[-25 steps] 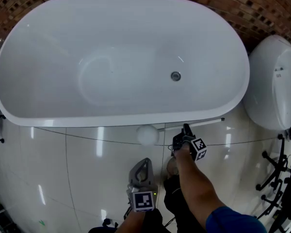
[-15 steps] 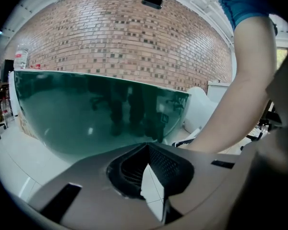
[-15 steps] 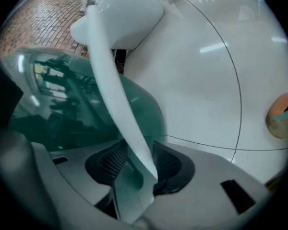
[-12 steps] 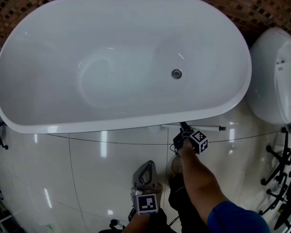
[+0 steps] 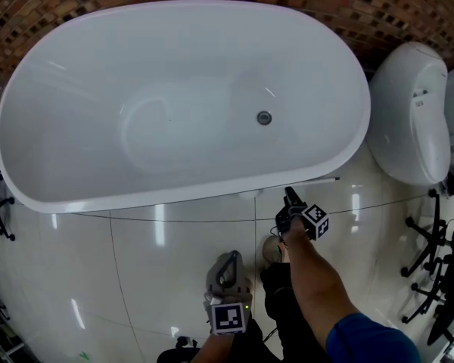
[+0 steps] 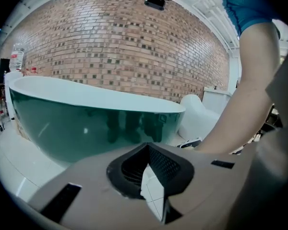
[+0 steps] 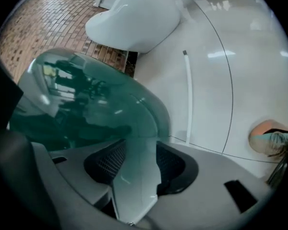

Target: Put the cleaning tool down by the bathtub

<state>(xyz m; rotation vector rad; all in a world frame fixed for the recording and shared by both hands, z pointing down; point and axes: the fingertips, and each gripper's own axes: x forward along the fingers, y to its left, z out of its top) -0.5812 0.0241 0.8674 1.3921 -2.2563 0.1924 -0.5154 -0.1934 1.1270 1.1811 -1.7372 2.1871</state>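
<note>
Most of the tool [image 5: 312, 181] is hiding under the tub [image 5: 136, 200] rim on the floor [image 5: 159, 271], only its rod showing. The right gripper [image 5: 290, 196] is hovering just beside it, its jaws, having just been opening, standing apart around nothing. The left gripper [image 5: 228, 257] is pressing its jaws together.

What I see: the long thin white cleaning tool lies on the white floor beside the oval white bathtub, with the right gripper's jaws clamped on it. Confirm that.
Not clamped. The right gripper view shows the right gripper with its jaws apart, just opened, nothing between them; the long thin white cleaning tool lies on the white floor beside the oval white bathtub.
</note>
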